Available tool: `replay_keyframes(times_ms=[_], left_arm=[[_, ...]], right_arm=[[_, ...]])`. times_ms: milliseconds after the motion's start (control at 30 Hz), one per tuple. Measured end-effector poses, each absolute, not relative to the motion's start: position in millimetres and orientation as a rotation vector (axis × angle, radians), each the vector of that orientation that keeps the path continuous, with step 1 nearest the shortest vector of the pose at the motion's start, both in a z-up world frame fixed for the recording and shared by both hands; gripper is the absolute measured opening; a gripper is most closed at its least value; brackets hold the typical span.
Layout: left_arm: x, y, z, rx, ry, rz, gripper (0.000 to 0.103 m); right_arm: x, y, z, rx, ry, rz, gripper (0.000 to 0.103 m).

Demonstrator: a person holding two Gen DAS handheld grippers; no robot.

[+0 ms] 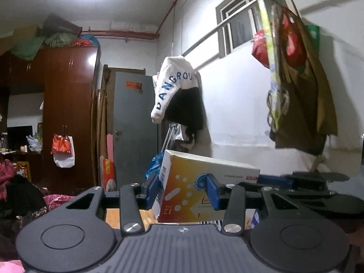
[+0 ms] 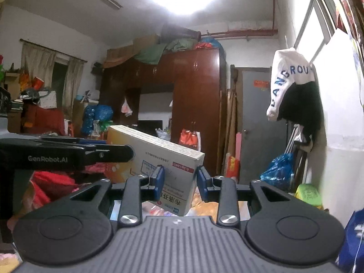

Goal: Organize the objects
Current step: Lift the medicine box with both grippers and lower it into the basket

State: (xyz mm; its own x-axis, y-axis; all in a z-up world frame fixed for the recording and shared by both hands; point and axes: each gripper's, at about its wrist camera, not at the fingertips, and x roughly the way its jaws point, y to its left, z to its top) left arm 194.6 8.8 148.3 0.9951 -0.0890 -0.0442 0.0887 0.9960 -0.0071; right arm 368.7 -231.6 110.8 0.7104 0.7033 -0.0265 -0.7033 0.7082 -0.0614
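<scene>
A white, yellow and orange medicine box [image 1: 200, 188] is held up in the air, tilted. My left gripper [image 1: 183, 190] is shut on its left end, blue pads on both faces. The same box [image 2: 159, 159] shows in the right wrist view. My right gripper [image 2: 178, 182] holds its other end between its blue pads. The right gripper's black body [image 1: 307, 186] shows to the right in the left wrist view. The left gripper's body [image 2: 63, 154] shows at the left in the right wrist view.
A dark wooden wardrobe [image 2: 193, 113] and a grey door [image 1: 134, 132] stand ahead. A white and black jacket [image 1: 177, 91] and several bags [image 1: 295, 79] hang on the right wall. Loose packets [image 2: 204, 207] lie below the box. A blue bag [image 2: 277, 170] sits by the wall.
</scene>
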Motion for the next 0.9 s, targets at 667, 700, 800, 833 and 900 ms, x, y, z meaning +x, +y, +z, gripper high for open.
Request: replay_keyframes(times_ms=[667,700,800,833,900], left_arm=[[329.8,63.2,96.7,-0.101,0.301,-0.017,0.049],[333.9,63.1,94.3,-0.089,0.320,-0.012,0.049],[339.7,62.2,92.0,-0.078,0.349,-0.007,0.049],[341.2,62.3,92.6,-0.082,0.354,-0.004,0.049],[346.1,60.2,95.1,-0.081,0.369,0.005,0.049]], right_arm=[[466.1,-170.4,64.5,-0.138,0.211,0.715,0.035],[467.4,-167.9,62.3,-0.142,0.222,0.713,0.035],[466.6,-166.6,60.8,-0.152,0.242,0.699,0.036],[465.9,-166.5,61.7,-0.153,0.251,0.694,0.036],[468.8,-165.6,64.5,-0.157,0.271,0.690,0.036]])
